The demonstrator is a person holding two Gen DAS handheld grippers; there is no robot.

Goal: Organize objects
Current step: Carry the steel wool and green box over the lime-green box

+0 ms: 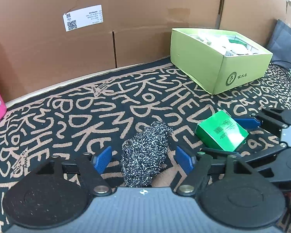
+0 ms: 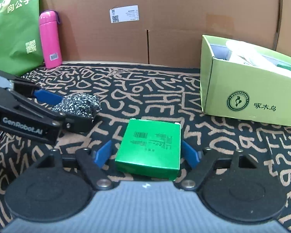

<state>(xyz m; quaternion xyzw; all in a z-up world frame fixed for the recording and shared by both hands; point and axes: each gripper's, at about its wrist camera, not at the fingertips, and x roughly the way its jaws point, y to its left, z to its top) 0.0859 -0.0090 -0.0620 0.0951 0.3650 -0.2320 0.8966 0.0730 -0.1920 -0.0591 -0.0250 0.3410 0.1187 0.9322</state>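
A grey metal scourer (image 1: 145, 151) lies on the black and tan patterned cloth (image 1: 87, 120). My left gripper (image 1: 143, 160) stands open around it, with a gap between each blue pad and the scourer. Just to its right a small dark green box (image 2: 151, 145) lies flat, barcode side up. My right gripper (image 2: 146, 153) is open around this box; the right pad sits very close to its side and the left pad stands clear. The right wrist view shows the scourer (image 2: 77, 103) between the left gripper's fingers (image 2: 48, 96). The box (image 1: 221, 131) also appears in the left wrist view.
A light green open carton (image 2: 252, 101) holding white packets stands at the back right. At the back left a pink bottle (image 2: 49, 38) stands upright beside a green bag (image 2: 13, 29). A brown cardboard wall (image 2: 164, 19) closes off the back.
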